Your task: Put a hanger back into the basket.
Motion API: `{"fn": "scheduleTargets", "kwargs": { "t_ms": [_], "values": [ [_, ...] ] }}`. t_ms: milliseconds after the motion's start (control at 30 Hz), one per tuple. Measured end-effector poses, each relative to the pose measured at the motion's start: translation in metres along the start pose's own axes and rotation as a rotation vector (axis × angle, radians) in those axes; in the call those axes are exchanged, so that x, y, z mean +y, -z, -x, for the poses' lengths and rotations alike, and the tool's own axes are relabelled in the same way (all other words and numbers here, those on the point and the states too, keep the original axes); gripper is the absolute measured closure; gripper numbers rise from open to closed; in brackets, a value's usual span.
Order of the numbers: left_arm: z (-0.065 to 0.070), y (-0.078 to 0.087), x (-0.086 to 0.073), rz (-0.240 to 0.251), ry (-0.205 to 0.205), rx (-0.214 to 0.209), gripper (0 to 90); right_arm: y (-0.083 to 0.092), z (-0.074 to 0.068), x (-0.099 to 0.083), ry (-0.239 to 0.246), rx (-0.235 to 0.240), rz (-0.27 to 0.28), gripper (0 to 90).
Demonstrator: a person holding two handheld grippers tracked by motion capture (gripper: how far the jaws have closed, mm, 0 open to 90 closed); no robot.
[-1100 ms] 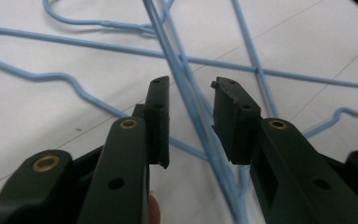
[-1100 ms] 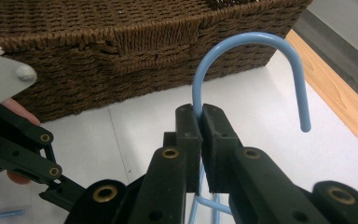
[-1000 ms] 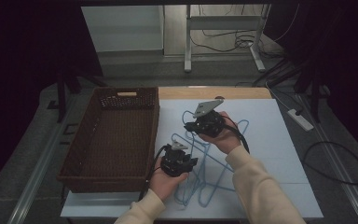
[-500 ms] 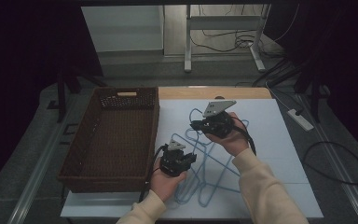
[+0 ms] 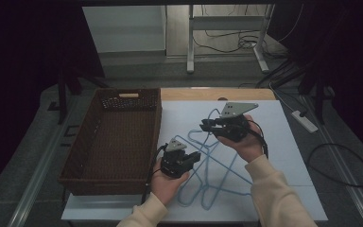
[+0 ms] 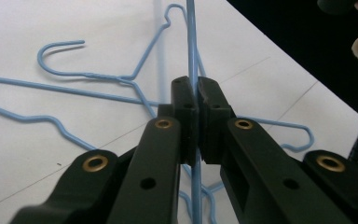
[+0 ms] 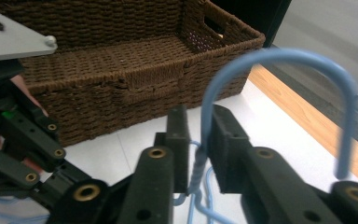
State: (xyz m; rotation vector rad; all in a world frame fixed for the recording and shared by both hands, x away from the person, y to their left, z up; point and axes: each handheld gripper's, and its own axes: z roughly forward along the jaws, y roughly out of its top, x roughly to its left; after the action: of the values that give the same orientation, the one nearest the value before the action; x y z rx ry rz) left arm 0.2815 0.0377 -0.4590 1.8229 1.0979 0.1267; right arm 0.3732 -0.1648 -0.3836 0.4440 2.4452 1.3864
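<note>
Roughly, scene: white desk [image 5: 283, 142], person's hands in from the near edge.
Basket: brown wicker basket [image 5: 116, 137] on the left part of the desk, open top.
Hangers: blue wire hangers [image 5: 208, 165] tangled at desk centre, right of the basket; more lie flat behind [image 6: 65, 79].
Left gripper: left gripper [image 5: 196, 157] near centre, just right of the basket; jaws pressed together on a straight run of hanger wire [image 6: 192, 56].
Right gripper: right gripper [image 5: 205, 126] farther and to the right; jaws pinching a hanger at the twisted neck, its hook [image 7: 284, 79] arching above them.
</note>
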Motion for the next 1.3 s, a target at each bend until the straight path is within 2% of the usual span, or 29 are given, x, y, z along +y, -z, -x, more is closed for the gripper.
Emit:
{"fn": "scheduleTargets", "kwargs": {
  "t_ms": [67,133,233,300,400,467,533,567,733,767,900,967,1100,1300],
  "values": [
    [0.000,0.001,0.001,0.002,-0.002,-0.002,86.8,0.002,-0.001,-0.001,-0.004,-0.001,0.004,70.9],
    [-0.001,0.004,0.002,0.005,0.000,-0.006,86.8,0.010,-0.003,-0.006,-0.034,-0.008,0.031,61.8],
    [-0.002,0.010,0.004,0.014,0.003,-0.016,86.8,0.026,-0.007,-0.017,-0.087,-0.021,0.070,55.4],
    [-0.002,0.012,0.005,0.017,0.004,-0.020,86.8,0.030,-0.008,-0.020,-0.092,-0.024,0.072,54.4],
    [-0.001,0.021,0.010,0.029,0.002,-0.039,86.8,0.048,-0.013,-0.035,-0.129,-0.040,0.086,51.7],
    [-0.001,0.024,0.011,0.032,-0.002,-0.042,86.8,0.052,-0.014,-0.039,-0.141,-0.044,0.081,50.7],
    [-0.001,0.034,0.015,0.044,-0.006,-0.050,86.8,0.065,-0.019,-0.050,-0.163,-0.071,0.077,48.5],
    [-0.001,0.034,0.015,0.044,-0.006,-0.050,86.8,0.065,-0.019,-0.050,-0.163,-0.071,0.077,48.5],
    [-0.009,0.053,0.023,0.065,0.000,-0.064,86.8,0.080,-0.029,-0.068,-0.199,-0.100,0.064,43.7],
    [-0.009,0.053,0.023,0.065,0.000,-0.064,86.8,0.080,-0.029,-0.068,-0.199,-0.100,0.064,43.7],
    [-0.019,0.064,0.028,0.079,0.011,-0.066,86.8,0.087,-0.029,-0.087,-0.245,-0.133,0.054,40.4],
    [-0.024,0.070,0.030,0.091,0.024,-0.079,86.8,0.087,-0.029,-0.090,-0.249,-0.138,0.048,39.8],
    [-0.033,0.081,0.035,0.114,0.039,-0.089,86.8,0.090,-0.028,-0.106,-0.281,-0.163,0.031,37.2],
    [-0.043,0.100,0.043,0.145,0.024,-0.078,86.8,0.092,-0.027,-0.122,-0.306,-0.185,0.009,34.5]
  ]
}}
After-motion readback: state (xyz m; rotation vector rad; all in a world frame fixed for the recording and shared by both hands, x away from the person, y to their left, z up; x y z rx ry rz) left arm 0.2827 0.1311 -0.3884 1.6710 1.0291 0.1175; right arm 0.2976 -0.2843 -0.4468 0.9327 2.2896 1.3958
